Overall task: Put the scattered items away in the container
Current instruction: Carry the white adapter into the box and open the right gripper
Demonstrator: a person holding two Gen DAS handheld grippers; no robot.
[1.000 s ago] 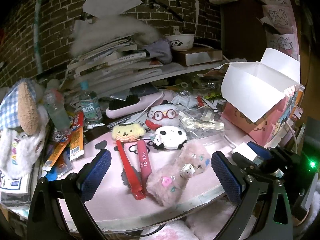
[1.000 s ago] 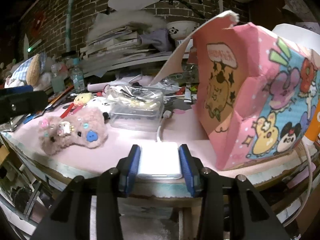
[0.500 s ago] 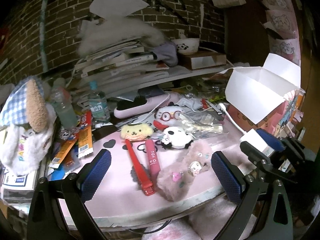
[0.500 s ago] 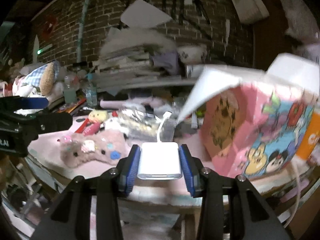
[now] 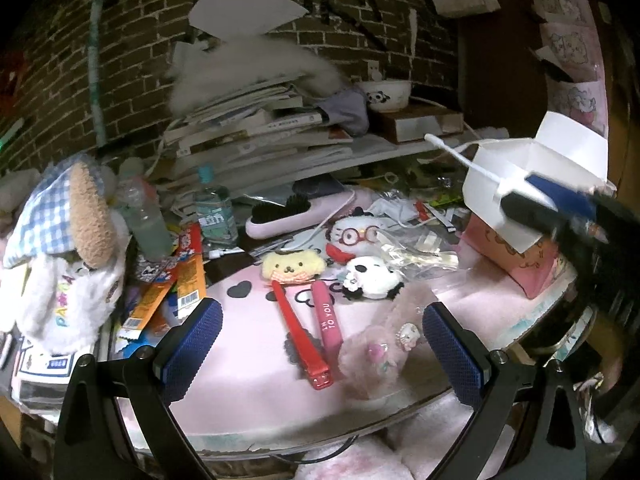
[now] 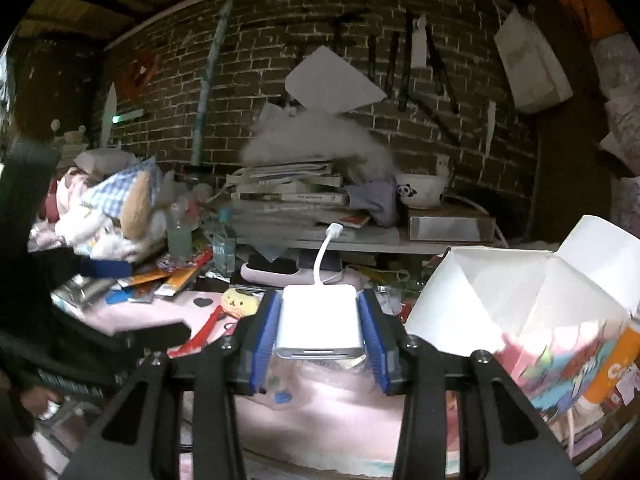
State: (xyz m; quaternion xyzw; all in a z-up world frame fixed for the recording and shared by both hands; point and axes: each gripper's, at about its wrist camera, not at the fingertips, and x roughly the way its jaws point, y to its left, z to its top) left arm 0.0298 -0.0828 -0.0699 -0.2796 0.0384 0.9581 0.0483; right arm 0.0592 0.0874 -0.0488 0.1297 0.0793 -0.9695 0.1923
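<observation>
My right gripper [image 6: 320, 326] is shut on a white adapter [image 6: 320, 316], held in the air with its short cable [image 6: 325, 248] sticking forward. The pink cartoon box [image 6: 560, 356] with open white flaps stands just to the right of it. In the left wrist view the right gripper [image 5: 536, 200] hangs in front of the box [image 5: 524, 264]. My left gripper [image 5: 320, 344] is open above the pink mat, over a red hair clip [image 5: 298, 336], a pink clip [image 5: 328, 320] and a fuzzy pink plush [image 5: 380, 348]. Behind these lie a yellow dog plush [image 5: 292, 266] and a panda plush [image 5: 372, 280].
A stack of books [image 5: 256, 136] and a panda bowl [image 5: 386, 94] fill the shelf behind. Bottles [image 5: 214, 210], snack packets [image 5: 184, 276] and a large plush toy [image 5: 68, 248] crowd the left side. A pink hairbrush [image 5: 292, 216] and clear wrappers [image 5: 416, 248] lie mid-table.
My right gripper has risen from the table's front edge with the adapter, up to the level of the box's open flaps. The left gripper has hardly moved.
</observation>
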